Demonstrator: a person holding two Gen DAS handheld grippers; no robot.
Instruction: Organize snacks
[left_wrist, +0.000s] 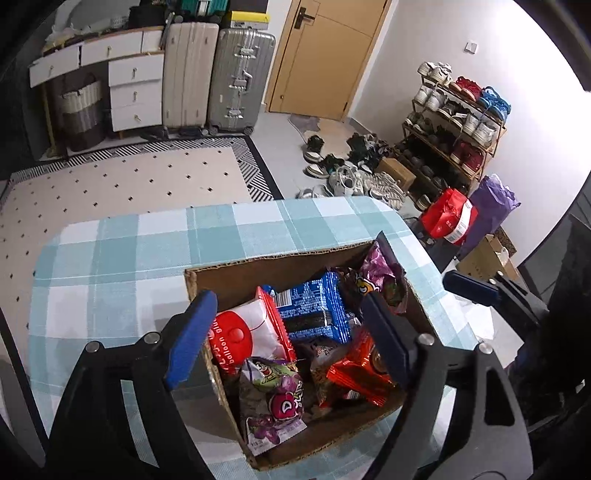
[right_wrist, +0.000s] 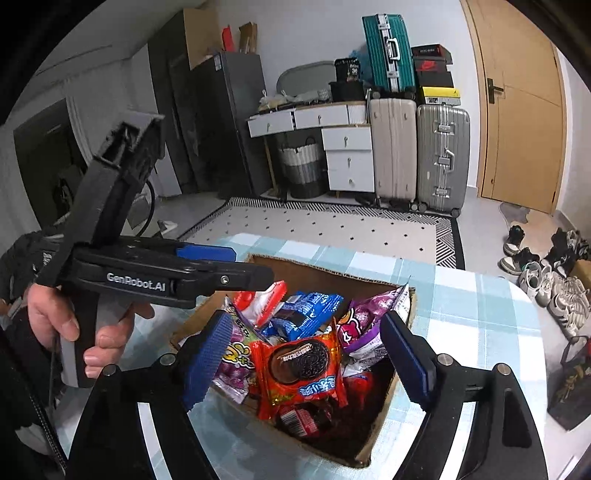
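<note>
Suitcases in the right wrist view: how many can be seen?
3. A cream suitcase and a silver suitcase stand side by side on the floor beside the white drawers; a teal suitcase sits above the cream one. Others may be hidden behind.

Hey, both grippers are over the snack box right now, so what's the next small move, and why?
Probably lift both grippers clear of the cardboard box. The left gripper and right gripper stand open with nothing pinched. The orange cookie packet and red-and-white gum packet already lie inside on the pile, and no snack shows on the checked tablecloth.
</note>
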